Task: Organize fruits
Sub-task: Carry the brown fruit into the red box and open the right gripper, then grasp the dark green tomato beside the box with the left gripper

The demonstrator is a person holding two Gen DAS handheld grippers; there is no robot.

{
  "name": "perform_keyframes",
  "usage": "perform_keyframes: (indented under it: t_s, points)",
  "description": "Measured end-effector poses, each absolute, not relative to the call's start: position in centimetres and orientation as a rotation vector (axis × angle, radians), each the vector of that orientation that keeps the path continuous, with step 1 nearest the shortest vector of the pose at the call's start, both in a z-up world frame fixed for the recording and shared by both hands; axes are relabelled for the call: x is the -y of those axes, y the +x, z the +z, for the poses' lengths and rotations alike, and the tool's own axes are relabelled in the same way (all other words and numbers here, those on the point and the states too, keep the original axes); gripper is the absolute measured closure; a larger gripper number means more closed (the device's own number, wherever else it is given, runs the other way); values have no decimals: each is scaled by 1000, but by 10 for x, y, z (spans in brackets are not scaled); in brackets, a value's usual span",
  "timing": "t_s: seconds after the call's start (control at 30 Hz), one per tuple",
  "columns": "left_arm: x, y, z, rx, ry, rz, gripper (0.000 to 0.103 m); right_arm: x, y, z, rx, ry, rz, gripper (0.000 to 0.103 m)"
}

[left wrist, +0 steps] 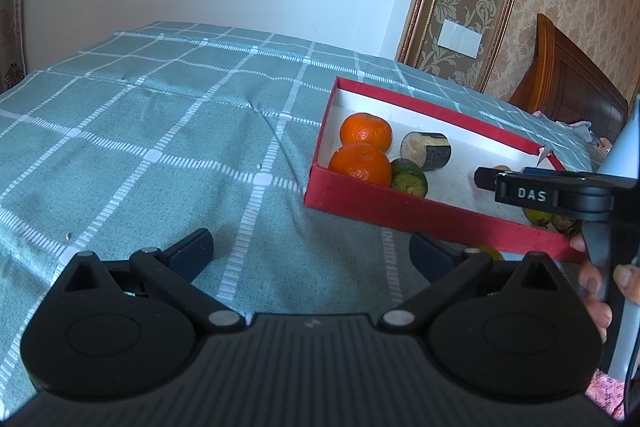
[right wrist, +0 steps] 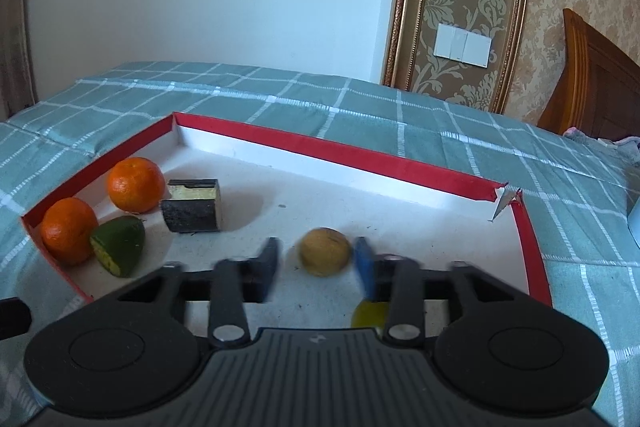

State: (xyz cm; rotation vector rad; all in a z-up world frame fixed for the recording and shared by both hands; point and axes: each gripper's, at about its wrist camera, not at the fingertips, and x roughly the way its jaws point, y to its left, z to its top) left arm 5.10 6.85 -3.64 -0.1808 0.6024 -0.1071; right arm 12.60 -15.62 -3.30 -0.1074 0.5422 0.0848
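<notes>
Closest to where the person's standing, the right gripper point(right wrist: 316, 269) is down inside the red box point(right wrist: 532, 255), fingers apart, with a small brownish round fruit point(right wrist: 325, 251) sitting right between the tips but not clamped yet, looks like daylight on both sides. My guess is that one's light and fairly firm, a bit rolly on the white box floor, so squeezing it across its widest middle seems the safe bet; pinch it off-centre and it'll probably squirt out. There's a yellowish blob point(right wrist: 369, 314) tucked under the right finger, too hidden to say what it is. The left gripper point(left wrist: 312, 251) hangs open over the checked green tablecloth point(left wrist: 160, 115) just outside the box's near wall, holding nothing. Further in, at the box's left end, things are already bunched up: a green wedge of cut fruit point(right wrist: 120, 245) touching the nearer orange point(right wrist: 68, 229), a second orange point(right wrist: 136, 183) just behind, and a dark-skinned stubby chunk with a pale cut face point(right wrist: 193, 205) beside that. Oranges should take a decent grip; the cut green piece looks softer and maybe slick on its flat side. Rest of the box is mostly bare, and its far right corner is torn open.
</notes>
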Motion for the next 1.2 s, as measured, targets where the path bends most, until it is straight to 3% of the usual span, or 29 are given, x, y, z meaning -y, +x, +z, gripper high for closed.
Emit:
perform_keyframes:
  t_s: [0.43, 0.53, 1.2]
  points:
    - [-71, 51, -36, -601, -192, -111, 0, 172, 68, -16, -463, -56, 79, 33]
    - [-71, 51, -36, -601, -192, -111, 0, 177, 49, -16, -446, -31, 78, 25]
    - [-71, 50, -36, -603, -189, -111, 0, 200, 15, -37, -543, -15, 104, 24]
